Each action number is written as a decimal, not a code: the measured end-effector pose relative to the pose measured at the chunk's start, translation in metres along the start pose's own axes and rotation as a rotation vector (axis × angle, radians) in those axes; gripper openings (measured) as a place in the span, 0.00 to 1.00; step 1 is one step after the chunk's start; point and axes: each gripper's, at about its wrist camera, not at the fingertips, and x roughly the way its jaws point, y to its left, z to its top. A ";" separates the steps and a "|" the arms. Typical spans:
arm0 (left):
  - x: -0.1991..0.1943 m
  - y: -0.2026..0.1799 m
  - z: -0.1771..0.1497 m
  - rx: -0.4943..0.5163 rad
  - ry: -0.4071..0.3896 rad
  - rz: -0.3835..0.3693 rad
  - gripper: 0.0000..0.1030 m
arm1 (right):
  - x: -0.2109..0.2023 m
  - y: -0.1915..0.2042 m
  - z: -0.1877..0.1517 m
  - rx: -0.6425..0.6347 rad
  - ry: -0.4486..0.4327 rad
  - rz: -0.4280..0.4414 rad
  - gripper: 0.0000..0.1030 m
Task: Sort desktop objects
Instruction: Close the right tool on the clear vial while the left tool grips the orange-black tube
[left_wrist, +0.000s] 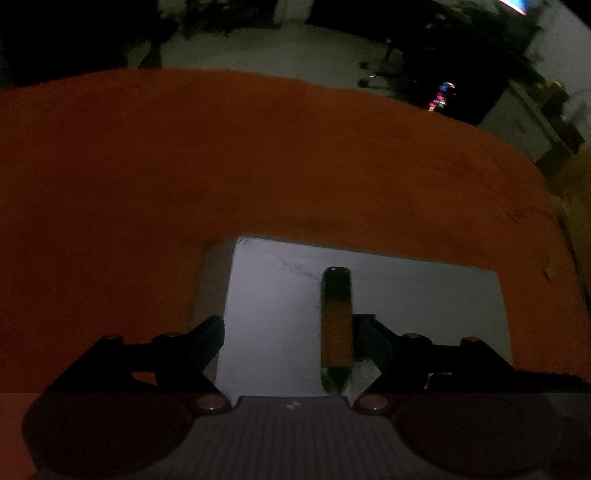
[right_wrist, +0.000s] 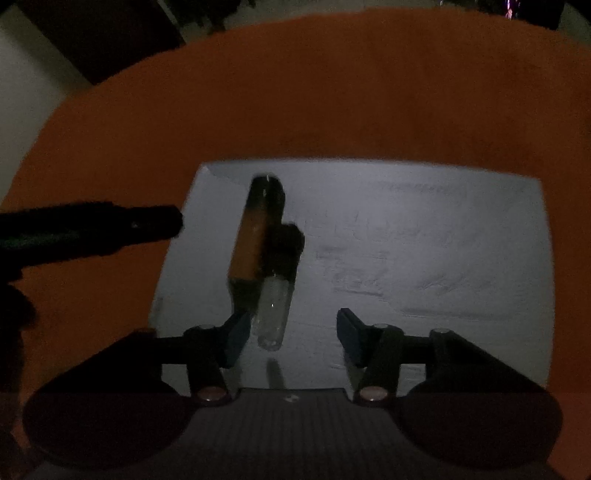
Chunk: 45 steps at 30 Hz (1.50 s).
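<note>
A white tray (left_wrist: 424, 295) lies on the orange table cloth (left_wrist: 221, 166). An orange marker with dark ends (left_wrist: 336, 321) lies in it. My left gripper (left_wrist: 290, 339) is open above the tray, and the marker rests against its right finger (left_wrist: 373, 343). In the right wrist view the same marker (right_wrist: 253, 236) lies in the tray (right_wrist: 424, 240) beside a pen with a black body and clear cap (right_wrist: 275, 291). My right gripper (right_wrist: 291, 336) is open and empty above the tray, with the pen's clear end next to its left finger (right_wrist: 234, 338).
The left gripper's dark finger (right_wrist: 110, 229) reaches in from the left of the right wrist view. Beyond the table lie a pale floor (left_wrist: 295, 51) and dark furniture (left_wrist: 461, 74). The scene is dim.
</note>
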 end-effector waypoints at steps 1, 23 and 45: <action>0.001 0.002 0.000 -0.012 0.000 0.007 0.74 | 0.005 0.003 0.001 -0.013 0.010 -0.004 0.42; 0.023 -0.017 -0.005 0.034 0.006 -0.030 0.51 | 0.014 0.011 -0.003 -0.119 0.043 -0.128 0.21; 0.056 -0.063 -0.007 0.149 0.067 0.061 0.35 | -0.010 -0.054 -0.018 -0.090 0.042 -0.251 0.21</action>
